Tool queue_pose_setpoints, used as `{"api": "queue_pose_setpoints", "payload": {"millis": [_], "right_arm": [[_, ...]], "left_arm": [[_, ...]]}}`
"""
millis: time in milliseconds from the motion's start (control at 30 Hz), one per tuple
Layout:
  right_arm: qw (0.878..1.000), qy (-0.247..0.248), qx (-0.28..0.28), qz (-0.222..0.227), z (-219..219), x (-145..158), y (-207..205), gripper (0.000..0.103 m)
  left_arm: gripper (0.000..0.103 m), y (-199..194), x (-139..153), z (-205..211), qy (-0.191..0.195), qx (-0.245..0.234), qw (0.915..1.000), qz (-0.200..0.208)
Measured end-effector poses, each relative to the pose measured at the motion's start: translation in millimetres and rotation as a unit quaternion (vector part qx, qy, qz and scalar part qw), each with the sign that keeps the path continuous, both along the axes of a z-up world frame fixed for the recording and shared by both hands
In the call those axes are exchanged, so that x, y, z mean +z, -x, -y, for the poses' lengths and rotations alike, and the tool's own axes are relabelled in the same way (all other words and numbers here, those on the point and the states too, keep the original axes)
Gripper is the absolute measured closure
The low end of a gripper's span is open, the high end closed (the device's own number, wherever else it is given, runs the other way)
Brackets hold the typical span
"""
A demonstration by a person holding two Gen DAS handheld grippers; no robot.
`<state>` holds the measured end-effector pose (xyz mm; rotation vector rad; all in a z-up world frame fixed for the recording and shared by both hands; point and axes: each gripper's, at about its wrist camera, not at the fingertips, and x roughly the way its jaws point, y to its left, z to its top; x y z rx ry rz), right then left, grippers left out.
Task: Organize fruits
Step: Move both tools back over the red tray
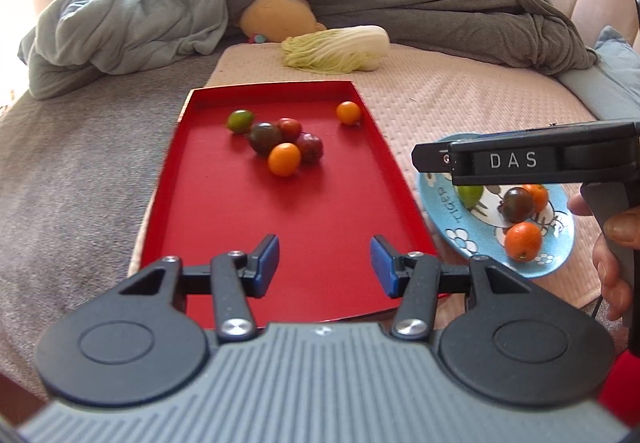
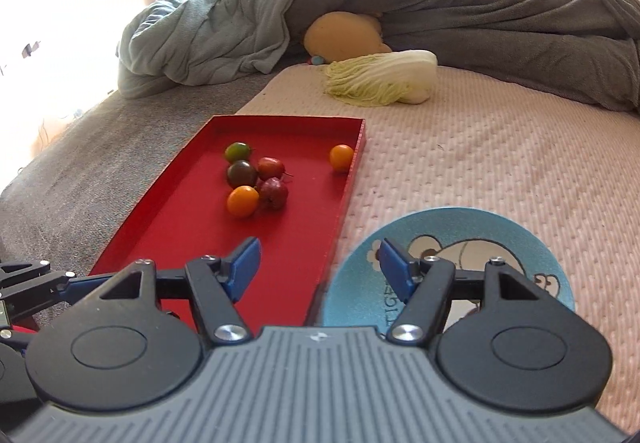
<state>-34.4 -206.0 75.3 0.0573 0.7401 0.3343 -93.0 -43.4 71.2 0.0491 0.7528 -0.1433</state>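
Red tray [image 1: 224, 211]: on bed, six small fruits at far half.
Blue plate [image 1: 452, 231]: just right of tray, four fruits.
Left gripper [image 1: 325, 261]: tilted down over tray, parted, empty.
Right gripper [image 2: 318, 263]: above plate edge, parted, empty.

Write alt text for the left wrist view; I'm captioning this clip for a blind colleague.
The open, empty left gripper hovers over the near end of a red tray on a bed, with six small tomatoes farther back in it. To its right, a blue plate holds four more, partly hidden by the right gripper.
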Motion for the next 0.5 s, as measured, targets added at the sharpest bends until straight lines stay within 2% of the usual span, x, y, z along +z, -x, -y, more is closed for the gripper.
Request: {"api": "queue_pose_setpoints", "payload": {"millis": [133, 333, 500], "right_arm": [[1.0, 0.003, 0.026, 0.005, -18.0, 2.5, 0.1, 0.033], [0.999, -0.014, 0.028, -0.007, -23.7, 3.0, -7.6, 0.033], [0.999, 0.004, 0.045, -0.011, -30.6, 7.4, -23.3, 0.033]], "left_arm": [[0.05, -2.6, 0.0, -14.5, 0.0, 0.015, 0.9999, 0.002], [0.05, -13.8, -7.8, -28.3, 0.003, 0.027, 0.9996, -0.003], [0.05, -32.6, -16.2, -34.4, 0.01, 0.027, 0.9996, -0.004]]}}
